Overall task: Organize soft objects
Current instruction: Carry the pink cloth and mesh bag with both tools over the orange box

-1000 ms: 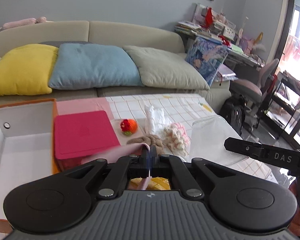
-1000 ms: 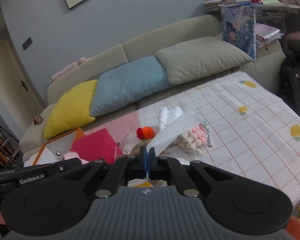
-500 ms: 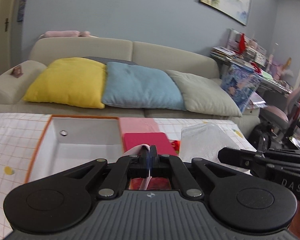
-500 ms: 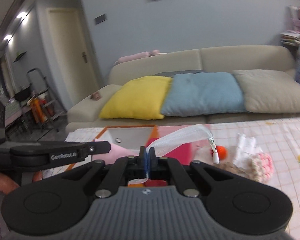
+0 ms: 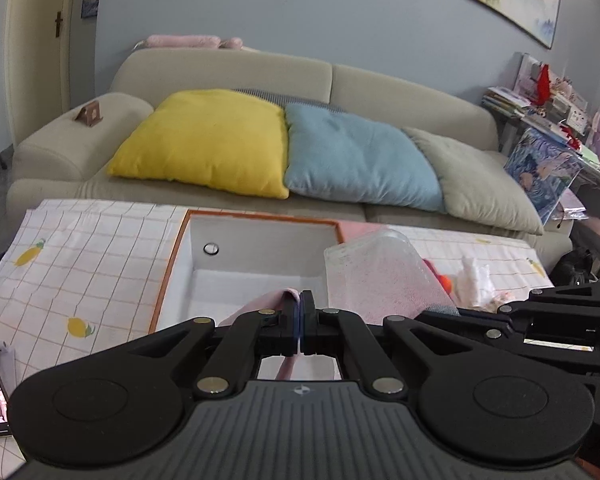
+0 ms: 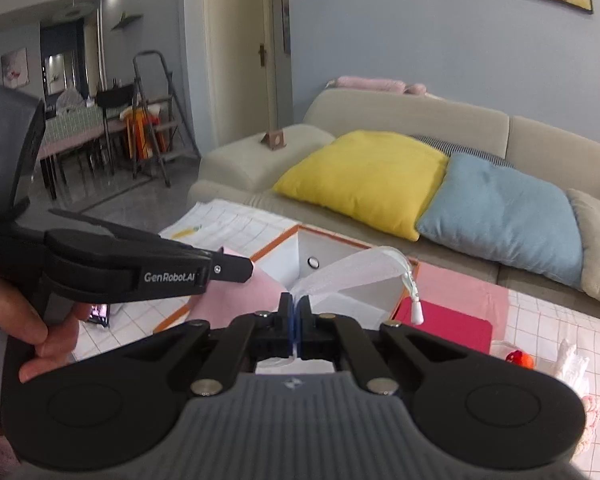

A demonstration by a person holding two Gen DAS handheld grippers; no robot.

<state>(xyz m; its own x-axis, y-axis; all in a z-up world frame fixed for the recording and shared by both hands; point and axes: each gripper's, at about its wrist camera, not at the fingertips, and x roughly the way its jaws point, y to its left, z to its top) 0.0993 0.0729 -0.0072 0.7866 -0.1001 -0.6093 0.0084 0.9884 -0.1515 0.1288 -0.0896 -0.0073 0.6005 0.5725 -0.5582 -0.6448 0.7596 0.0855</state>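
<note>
The left gripper [image 5: 301, 322] is clenched on a fold of soft pink cloth [image 5: 268, 302], and the right gripper [image 6: 295, 320] is clenched on the rim of a translucent white mesh zip pouch [image 6: 352, 270]. Both hang over the near edge of the orange-rimmed white storage box [image 5: 256, 264], which looks bare inside apart from 1 small metal ring on its back wall.

By my reading the job is barely begun: nothing lies in the box, the cloth and pouch are not yet released, and more soft things wait on the checked tablecloth [image 5: 92, 256].

The right wrist view alone shows the flat magenta mat [image 6: 448, 330] at 3 o'clock of the box and the pouch's white zip pull [image 6: 416, 312] dangling. The left wrist view alone shows the white soft toy [image 5: 474, 284] at 3 o'clock, behind the pouch.
</note>
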